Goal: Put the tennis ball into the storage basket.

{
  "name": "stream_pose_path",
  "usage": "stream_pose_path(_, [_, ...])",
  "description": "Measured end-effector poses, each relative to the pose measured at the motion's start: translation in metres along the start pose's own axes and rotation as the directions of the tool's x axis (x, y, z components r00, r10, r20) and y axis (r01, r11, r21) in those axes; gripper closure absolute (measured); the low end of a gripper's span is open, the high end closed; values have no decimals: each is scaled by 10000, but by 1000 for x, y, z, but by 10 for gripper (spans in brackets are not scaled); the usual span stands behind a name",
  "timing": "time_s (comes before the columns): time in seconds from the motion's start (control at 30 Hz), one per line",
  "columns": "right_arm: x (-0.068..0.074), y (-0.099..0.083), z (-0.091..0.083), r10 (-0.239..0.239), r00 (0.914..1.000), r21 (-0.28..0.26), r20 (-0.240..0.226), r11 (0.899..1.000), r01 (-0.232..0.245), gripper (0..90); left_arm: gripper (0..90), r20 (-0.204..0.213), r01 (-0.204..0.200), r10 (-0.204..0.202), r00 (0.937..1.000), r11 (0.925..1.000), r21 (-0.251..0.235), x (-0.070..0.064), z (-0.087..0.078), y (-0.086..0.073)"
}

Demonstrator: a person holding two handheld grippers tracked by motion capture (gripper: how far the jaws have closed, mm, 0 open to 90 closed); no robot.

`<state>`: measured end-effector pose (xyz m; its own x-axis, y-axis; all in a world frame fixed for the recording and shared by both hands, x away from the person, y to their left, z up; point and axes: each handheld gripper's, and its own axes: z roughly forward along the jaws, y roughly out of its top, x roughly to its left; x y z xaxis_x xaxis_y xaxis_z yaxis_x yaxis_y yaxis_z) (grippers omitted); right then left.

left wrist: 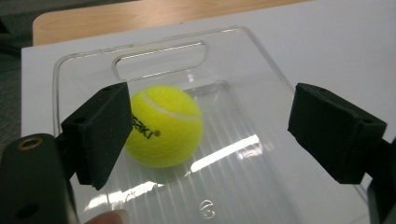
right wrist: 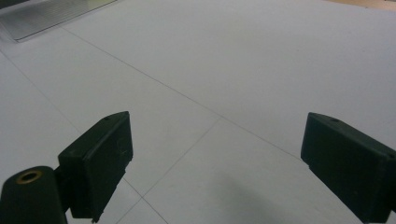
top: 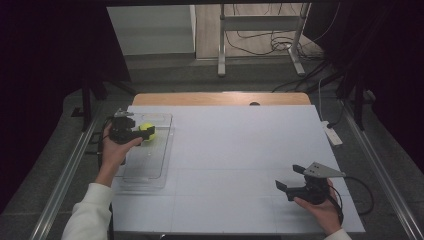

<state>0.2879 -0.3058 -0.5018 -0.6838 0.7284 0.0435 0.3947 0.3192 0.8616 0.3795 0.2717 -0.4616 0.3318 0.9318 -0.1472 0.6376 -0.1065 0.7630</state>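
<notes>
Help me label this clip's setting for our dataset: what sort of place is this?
Probably a lab or recording studio rather than a home: a white-covered table ringed by dark curtains, loose cables across the floor beyond, and a metal stand behind.

The left gripper [top: 142,133] sits over the far end of the tray [top: 165,150], the one landmark here, gripped by the left hand [top: 114,150] with the white-sleeved forearm reaching in from the near edge. Its fingers [left wrist: 100,133] are spread wide, and the left one looks to be just touching what lies in the tray. The right gripper [top: 290,177] hovers well to the right of the tray, held low in the right hand [top: 320,207], its fingers [right wrist: 98,163] also spread wide with nothing between them.
</notes>
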Motion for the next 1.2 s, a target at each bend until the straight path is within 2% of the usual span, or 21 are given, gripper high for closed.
stream_pose_path(0.03, [0,0,0,0,10000,0,0,10000,0,95,151,0,0,0,10000,10000,0,0,0,0])
stream_pose_path(0.17, [0,0,-1,13,10000,-7,10,10000,-13,95,151,533,-35,49,9986,9996,-263,-6,-9,-7])
stream_pose_path(0.23, [0,0,-1,29,10000,-48,-6,10000,-29,95,148,650,-69,95,9978,9992,-399,-9,-13,-11])
stream_pose_path(0.37, [-1,0,-1,42,10000,-53,0,10000,-42,95,145,1089,-107,179,9939,9977,-664,-17,-22,-18])
stream_pose_path(0.43, [-1,0,-1,48,10000,-65,8,10000,-48,95,144,1157,-144,228,9930,9972,-728,-19,-24,-19])
stream_pose_path(0.6, [-2,0,-3,114,9999,-88,65,9999,-114,95,138,1616,-469,629,9849,9938,-1011,-35,-37,-30])
stream_pose_path(0.67, [-2,0,-3,126,9999,-114,41,9999,-126,95,137,1745,-472,654,9825,9932,-1063,-38,-39,-32])
stream_pose_path(0.77, [-2,0,-3,147,9999,-145,41,9998,-147,95,136,2103,-528,775,9746,9913,-1203,-47,-44,-41])
stream_pose_path(0.9, [-3,0,-3,159,9999,-167,26,9997,-158,95,134,2307,-812,1071,9671,9896,-1188,-58,-45,-52])
stream_pose_path(1.03, [-4,0,-4,170,9999,-204,16,9996,-169,95,132,2491,-920,1169,9614,9897,-1095,-65,-45,-62])
stream_pose_path(1.2, [-5,0,-6,263,9997,-290,-16,9992,-263,95,130,2552,-1001,1273,9585,9881,-1170,-71,-47,-71])
